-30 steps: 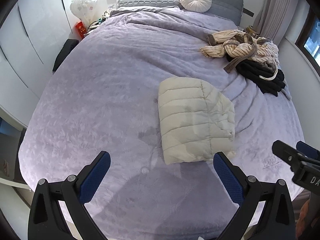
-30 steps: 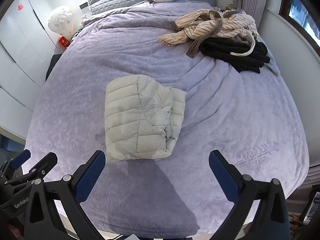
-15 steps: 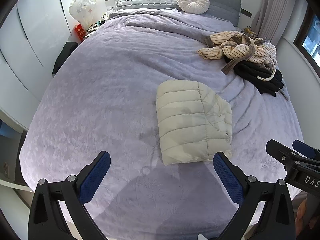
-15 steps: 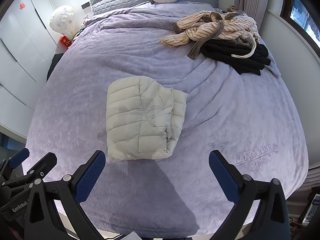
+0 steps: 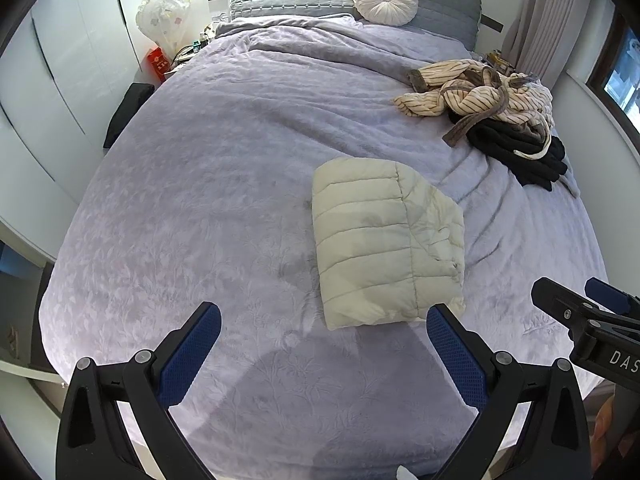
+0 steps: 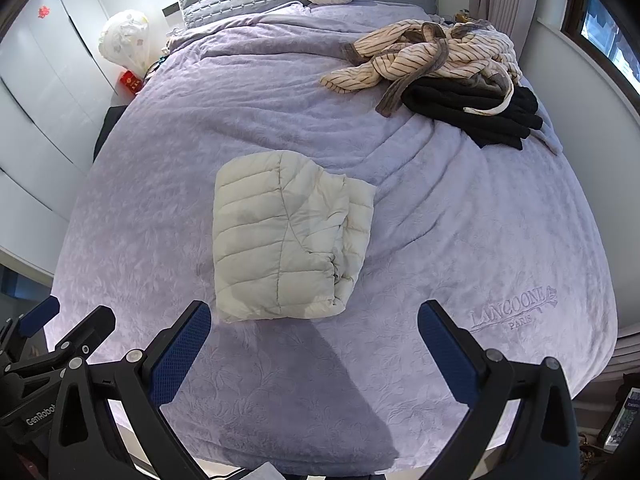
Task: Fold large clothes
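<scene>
A cream quilted puffer jacket (image 5: 384, 240) (image 6: 288, 236) lies folded into a compact rectangle on the lavender bedspread (image 5: 224, 168) (image 6: 460, 220). My left gripper (image 5: 322, 354) hangs open above the foot of the bed, short of the jacket, with nothing between its blue pads. My right gripper (image 6: 314, 350) is open as well, just behind the jacket's near edge and apart from it. Each view catches the other gripper at its side edge.
A striped cream robe (image 5: 476, 88) (image 6: 424, 56) and black garments (image 5: 520, 152) (image 6: 472, 112) are heaped at the bed's far right. A round white cushion (image 5: 386, 0) leans on the grey headboard. White wardrobes line the left; a window and curtain stand on the right.
Both grippers have drawn back slightly from the bed and stay open; the folded jacket lies still and appears a little farther away.
</scene>
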The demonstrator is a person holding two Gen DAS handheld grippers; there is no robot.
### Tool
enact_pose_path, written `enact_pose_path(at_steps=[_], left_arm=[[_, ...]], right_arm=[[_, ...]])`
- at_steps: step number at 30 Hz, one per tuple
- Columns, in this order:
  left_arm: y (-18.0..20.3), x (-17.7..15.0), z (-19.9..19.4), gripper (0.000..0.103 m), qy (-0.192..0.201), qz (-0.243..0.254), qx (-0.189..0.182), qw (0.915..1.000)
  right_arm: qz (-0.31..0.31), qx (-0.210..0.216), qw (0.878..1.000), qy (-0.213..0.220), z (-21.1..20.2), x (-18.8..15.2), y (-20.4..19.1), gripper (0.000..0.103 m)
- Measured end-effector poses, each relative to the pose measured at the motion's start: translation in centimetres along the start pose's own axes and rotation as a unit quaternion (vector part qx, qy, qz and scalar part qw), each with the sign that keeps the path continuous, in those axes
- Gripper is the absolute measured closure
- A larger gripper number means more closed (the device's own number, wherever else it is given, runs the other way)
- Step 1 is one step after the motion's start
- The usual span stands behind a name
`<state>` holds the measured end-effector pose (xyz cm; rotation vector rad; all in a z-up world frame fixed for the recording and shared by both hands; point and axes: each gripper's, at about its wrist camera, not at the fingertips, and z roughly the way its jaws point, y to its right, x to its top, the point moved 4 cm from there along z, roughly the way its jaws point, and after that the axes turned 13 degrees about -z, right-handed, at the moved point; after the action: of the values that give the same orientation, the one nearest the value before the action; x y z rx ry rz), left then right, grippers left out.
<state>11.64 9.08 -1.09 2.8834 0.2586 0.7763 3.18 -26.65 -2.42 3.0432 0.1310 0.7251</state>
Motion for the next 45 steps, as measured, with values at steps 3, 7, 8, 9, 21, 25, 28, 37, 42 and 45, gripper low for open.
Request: enact_pose_path(at_steps=[3, 7, 8, 9, 21, 25, 28, 37, 42, 45], left_arm=[[0.0, 0.1, 0.0, 0.000, 0.000, 0.001, -0.001, 1.0000], [0.0, 0.0, 0.0, 0.000, 0.000, 0.001, 0.000, 1.0000], [0.0, 0.0, -0.1, 0.000, 0.000, 0.002, -0.001, 1.0000], [0.0, 0.1, 0.1, 0.000, 0.000, 0.002, 0.000, 1.0000], [0.0, 0.2, 0.1, 0.000, 0.000, 0.003, 0.000, 1.0000], [0.0, 0.2, 0.1, 0.000, -0.001, 0.003, -0.001, 1.0000], [0.0, 0.2, 0.1, 0.000, -0.001, 0.003, -0.001, 1.0000], [-0.1, 0.2, 0.2, 0.000, -0.001, 0.004, -0.001, 1.0000], [-0.2, 0.1, 0.1, 0.000, -0.002, 0.004, 0.000, 1.0000], [-0.4, 0.0, 0.1, 0.000, -0.001, 0.003, 0.000, 1.0000]], right_arm=[[-0.001, 0.001, 1.000, -0.001, 0.0, -0.1, -0.1, 0.000], [0.000, 0.000, 1.000, -0.001, 0.0, 0.0, 0.0, 0.000], [0.000, 0.000, 1.000, -0.001, 0.0, 0.0, 0.0, 0.000], [0.001, 0.001, 1.000, 0.000, 0.0, -0.1, -0.1, 0.000], [-0.001, 0.002, 1.000, -0.001, 0.0, -0.1, 0.0, 0.000], [0.000, 0.002, 1.000, -0.001, 0.0, -0.1, 0.0, 0.000], [0.000, 0.002, 1.000, -0.001, 0.0, -0.1, 0.0, 0.000], [-0.002, 0.004, 1.000, -0.002, 0.1, -0.5, -0.2, 0.000], [-0.001, 0.007, 1.000, -0.003, 0.2, -0.8, -0.5, 0.000], [-0.001, 0.008, 1.000, -0.004, 0.2, -1.0, -0.6, 0.000]])
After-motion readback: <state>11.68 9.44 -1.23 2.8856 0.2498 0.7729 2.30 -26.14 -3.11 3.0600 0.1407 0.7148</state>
